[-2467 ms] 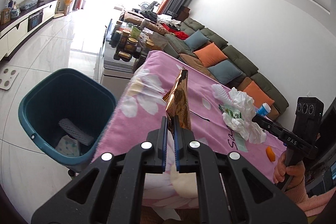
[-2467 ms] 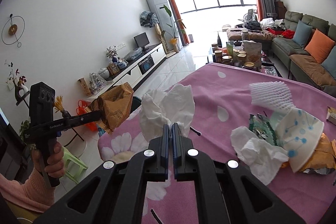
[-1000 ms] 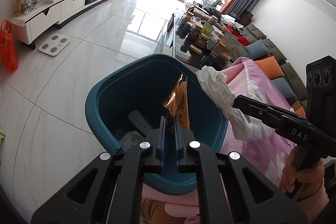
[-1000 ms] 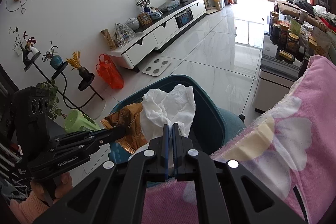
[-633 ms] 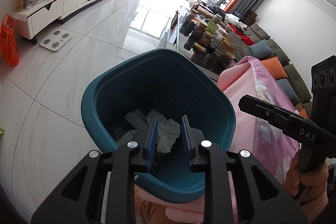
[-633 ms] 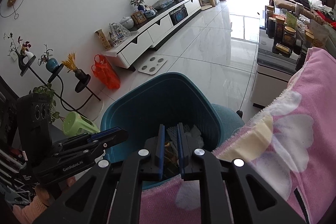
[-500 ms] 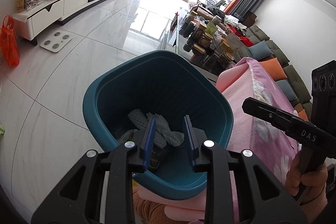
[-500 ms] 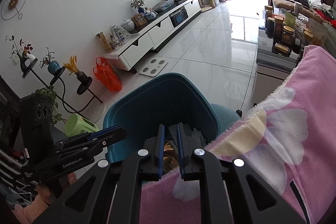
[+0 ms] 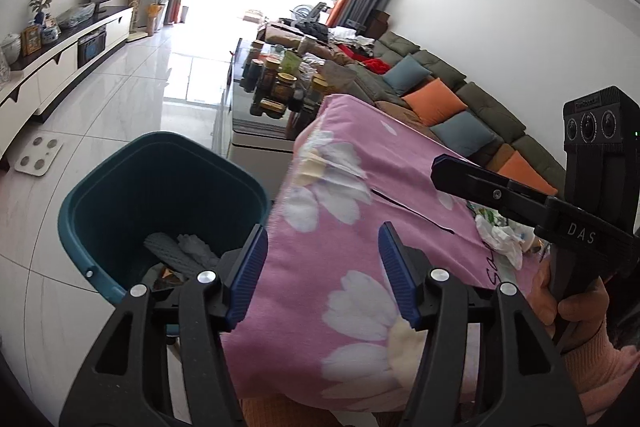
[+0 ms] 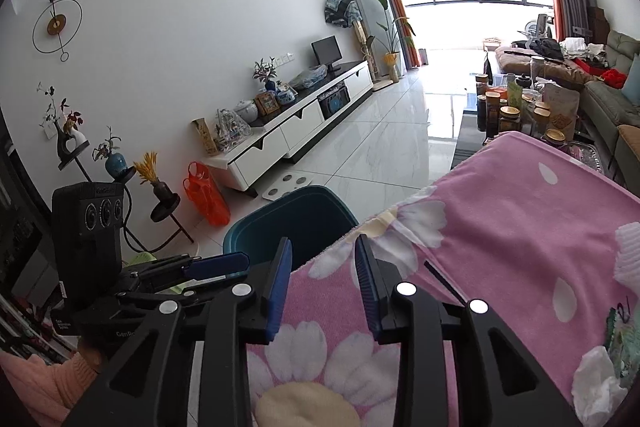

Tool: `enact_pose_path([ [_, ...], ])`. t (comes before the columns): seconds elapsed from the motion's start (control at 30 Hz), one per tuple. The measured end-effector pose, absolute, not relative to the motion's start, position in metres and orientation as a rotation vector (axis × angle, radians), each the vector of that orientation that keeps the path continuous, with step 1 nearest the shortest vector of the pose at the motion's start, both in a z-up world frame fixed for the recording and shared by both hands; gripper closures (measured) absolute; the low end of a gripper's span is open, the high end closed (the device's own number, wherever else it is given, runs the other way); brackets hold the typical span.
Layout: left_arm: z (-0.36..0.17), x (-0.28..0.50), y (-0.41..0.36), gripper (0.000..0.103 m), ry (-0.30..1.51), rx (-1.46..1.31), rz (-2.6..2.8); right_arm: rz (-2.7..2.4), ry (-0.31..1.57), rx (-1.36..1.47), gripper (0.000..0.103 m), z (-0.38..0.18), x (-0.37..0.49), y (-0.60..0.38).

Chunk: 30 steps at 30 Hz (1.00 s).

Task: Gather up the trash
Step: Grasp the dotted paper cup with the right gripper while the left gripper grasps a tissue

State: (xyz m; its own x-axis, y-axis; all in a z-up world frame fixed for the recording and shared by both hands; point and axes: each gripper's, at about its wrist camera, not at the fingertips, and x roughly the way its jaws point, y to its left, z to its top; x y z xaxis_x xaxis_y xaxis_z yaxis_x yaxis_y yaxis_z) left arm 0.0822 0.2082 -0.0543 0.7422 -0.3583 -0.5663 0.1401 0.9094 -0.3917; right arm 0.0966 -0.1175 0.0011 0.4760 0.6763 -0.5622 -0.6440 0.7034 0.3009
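The teal trash bin [image 9: 120,195] stands on the floor beside the table with the pink flowered cloth [image 9: 360,227]; white tissue and foam [image 9: 180,251] lie inside it. My left gripper [image 9: 322,259] is open and empty over the table's edge next to the bin. My right gripper [image 10: 322,277] is open and empty over the cloth [image 10: 500,227], with the bin [image 10: 288,223] just beyond it. The right gripper also shows in the left wrist view [image 9: 444,167]. Crumpled tissue [image 9: 500,239] and wrappers lie further along the table; tissue [image 10: 596,379] and white foam netting [image 10: 628,251] show in the right wrist view.
A low glass table with several jars [image 9: 276,87] stands beyond the pink table. A sofa with cushions [image 9: 440,99] runs along the right wall. A white TV cabinet [image 10: 300,123], an orange bag [image 10: 206,195] and a bathroom scale [image 9: 38,155] are on the left.
Both grippers let go of the brown wrapper and tissue into the bin, opened wider, and swung back from over the bin toward the pink table.
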Motion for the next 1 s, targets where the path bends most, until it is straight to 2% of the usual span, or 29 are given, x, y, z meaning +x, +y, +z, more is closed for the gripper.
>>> enact_pose_path([
  [0.53,-0.062,0.105,0.018,0.043,0.757,-0.142,-0.616,0.423,0.677,0.232,0.071,-0.016,0.054,-0.305],
  [0.77,-0.063,0.12,-0.035,0.043,0.782,-0.085,-0.668,0.293,0.667,0.29,0.071,-0.027,0.051,-0.361],
  [1.0,-0.064,0.14,-0.055,0.044,0.823,-0.09,-0.685,0.249,0.692,0.345,0.071,-0.044,0.061,-0.386],
])
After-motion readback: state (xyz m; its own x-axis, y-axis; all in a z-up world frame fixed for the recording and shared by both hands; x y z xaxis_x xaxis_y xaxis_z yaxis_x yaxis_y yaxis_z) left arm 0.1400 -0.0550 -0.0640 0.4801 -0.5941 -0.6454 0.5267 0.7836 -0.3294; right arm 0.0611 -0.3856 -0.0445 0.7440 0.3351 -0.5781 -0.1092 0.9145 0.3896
